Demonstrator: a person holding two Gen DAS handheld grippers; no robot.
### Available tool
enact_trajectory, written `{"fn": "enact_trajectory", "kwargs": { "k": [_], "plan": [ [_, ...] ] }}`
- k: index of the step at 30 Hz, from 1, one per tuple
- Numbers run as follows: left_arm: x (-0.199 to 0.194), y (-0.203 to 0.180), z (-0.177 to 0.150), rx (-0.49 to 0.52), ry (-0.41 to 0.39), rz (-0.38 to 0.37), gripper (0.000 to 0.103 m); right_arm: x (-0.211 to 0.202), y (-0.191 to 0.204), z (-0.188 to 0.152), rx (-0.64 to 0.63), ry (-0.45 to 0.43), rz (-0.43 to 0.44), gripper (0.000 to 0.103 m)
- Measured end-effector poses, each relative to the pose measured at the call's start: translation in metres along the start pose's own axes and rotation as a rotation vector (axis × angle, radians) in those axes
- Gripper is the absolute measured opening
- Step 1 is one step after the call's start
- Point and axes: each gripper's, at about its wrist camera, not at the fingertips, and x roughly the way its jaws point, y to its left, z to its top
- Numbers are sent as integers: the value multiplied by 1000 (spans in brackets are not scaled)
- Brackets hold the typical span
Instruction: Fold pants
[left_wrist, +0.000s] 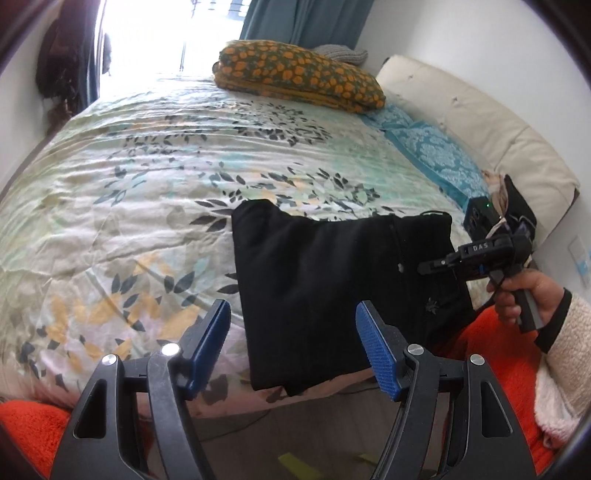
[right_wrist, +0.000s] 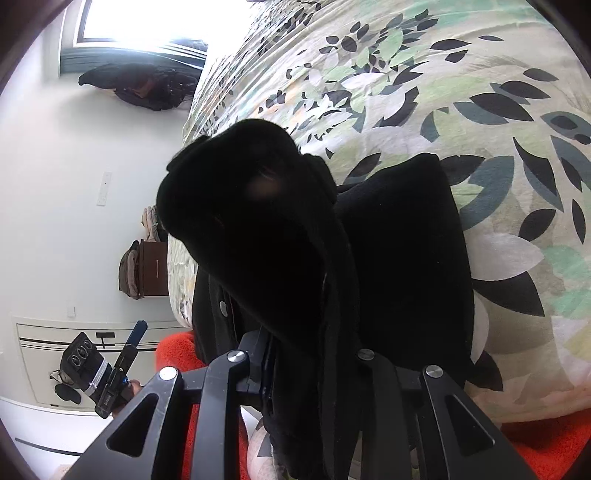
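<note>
Black pants (left_wrist: 325, 295) lie folded into a rough square on the floral bedspread (left_wrist: 147, 166), near the bed's front edge. My left gripper (left_wrist: 295, 343) is open and empty, its blue pads (left_wrist: 380, 354) on either side of the pants' near left part, just above the bed edge. My right gripper (left_wrist: 424, 267) comes in from the right, shut on the pants' right edge. In the right wrist view a fold of the black pants (right_wrist: 258, 221) hangs lifted over the closed jaws and hides the fingertips; the rest of the cloth (right_wrist: 406, 258) lies flat on the bed.
A folded orange-spotted blanket (left_wrist: 299, 74) lies at the far end of the bed. A blue patterned pillow (left_wrist: 432, 151) and cream headboard (left_wrist: 480, 122) run along the right. An orange fleece (left_wrist: 491, 354) covers the person's lap below the bed edge.
</note>
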Motion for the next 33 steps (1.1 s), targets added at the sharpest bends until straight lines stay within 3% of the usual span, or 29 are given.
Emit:
{"fn": "enact_trajectory", "kwargs": {
  "k": [1, 2, 4, 7, 9, 12, 15, 16, 17, 18, 19, 20, 21, 22, 24, 25, 26, 30, 33],
  "plan": [
    [5, -5, 0, 19, 9, 10, 73, 1, 1, 1, -15, 5, -36, 38],
    [11, -10, 1, 35, 18, 22, 73, -2, 1, 1, -17, 9, -73, 62],
    [21, -18, 2, 63, 25, 34, 73, -24, 3, 2, -10, -24, -142, 85],
    [37, -29, 0, 117, 21, 60, 76, -74, 6, -8, -35, -192, -225, 85],
    [54, -38, -5, 150, 30, 82, 76, -101, 22, -20, -83, -294, -226, 85],
    [88, -56, -16, 197, 97, 60, 76, -101, 61, -42, -193, -348, -80, 84],
    [113, -82, -31, 311, 140, 93, 78, -55, 78, -48, -200, -308, 77, 83],
    [114, -88, -34, 340, 133, 115, 78, -35, 69, -46, -172, -286, 62, 81],
    [112, -92, -35, 358, 129, 117, 78, -12, 57, -44, -138, -271, -18, 72],
    [108, -94, -34, 365, 142, 100, 79, 3, 39, -43, -105, -262, -111, 56],
    [101, -93, -32, 356, 155, 91, 79, 7, 22, -44, -59, -278, -159, 18],
    [92, -89, -28, 325, 155, 89, 79, -1, 11, -46, -4, -322, -153, 1],
    [82, -82, -22, 281, 136, 78, 82, -12, 4, -48, 46, -332, -123, 1],
    [74, -75, -15, 233, 108, 66, 92, -23, 4, -48, 47, -337, -139, 6],
    [70, -64, 2, 167, 56, 87, 97, -40, 33, -48, -84, -378, -256, 38],
    [76, -61, 9, 161, 56, 121, 97, -44, 49, -46, -144, -399, -281, 68],
    [85, -60, 17, 159, 66, 166, 97, -47, 62, -43, -186, -421, -282, 84],
    [126, -65, 27, 197, 117, 300, 97, -37, 94, -23, -303, -472, -338, 83],
    [156, -61, 13, 220, 194, 333, 100, 1, 76, -5, -344, -392, -544, 82]
  ]
}}
